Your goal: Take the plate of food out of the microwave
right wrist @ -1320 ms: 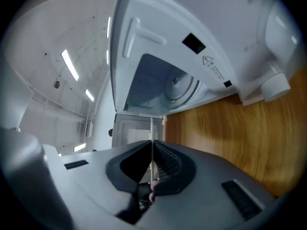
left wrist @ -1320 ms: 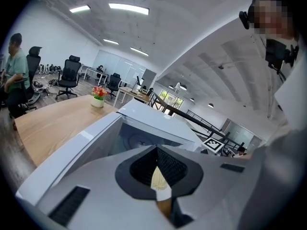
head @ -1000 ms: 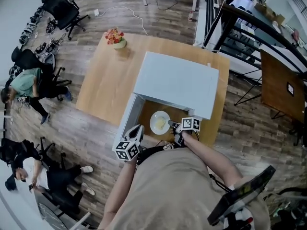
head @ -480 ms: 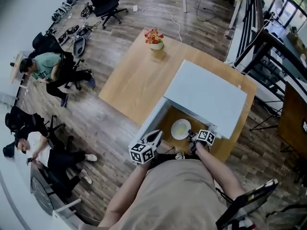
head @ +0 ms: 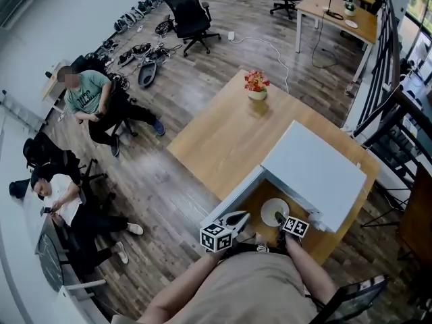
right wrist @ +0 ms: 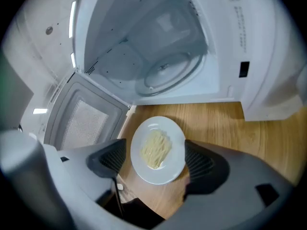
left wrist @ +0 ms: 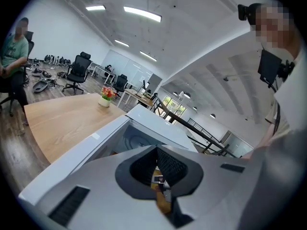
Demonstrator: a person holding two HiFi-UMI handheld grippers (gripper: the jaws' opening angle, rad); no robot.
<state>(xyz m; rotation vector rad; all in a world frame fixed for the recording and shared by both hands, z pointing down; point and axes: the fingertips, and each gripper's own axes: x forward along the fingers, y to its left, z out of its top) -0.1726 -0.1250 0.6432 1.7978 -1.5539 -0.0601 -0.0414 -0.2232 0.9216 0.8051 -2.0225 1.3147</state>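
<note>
The bench (head: pixel 216 137) is a big square top of pale wood. It stands on a floor (head: pixel 169 181) made of long grey-brown boards. A white microwave (head: pixel 317 171) sits on the near corner of the bench. Its door (head: pixel 233 196) is swung wide open. By the far edge of the bench there is a small pot of red and orange flowers (head: pixel 256 85).

The plate (right wrist: pixel 163 175) is out of the microwave. It lies flat on the bare wood just in front of the open oven, beside the door. A little heap of pale noodles (right wrist: pixel 154 148) lies in the middle of it. Inside the oven you can see the round glass tray (right wrist: pixel 165 71).

The right hand-held gripper (right wrist: pixel 154 147) points down at the plate. Its jaws have just been opening and now stand wide apart. The plate shows between them, but they do not squeeze it. The left hand-held gripper (left wrist: pixel 157 157) is next to the open door, and its jaws are closed together.

The room is a big open office. Two people (head: pixel 88 100) sit on the left near the wall. A black chair (head: pixel 185 9) stands at the back, and a white cable (head: pixel 260 42) lies on the floor. Another wood bench (head: pixel 337 2) is at the far end. A dark railing (head: pixel 398 100) runs along the right side.
</note>
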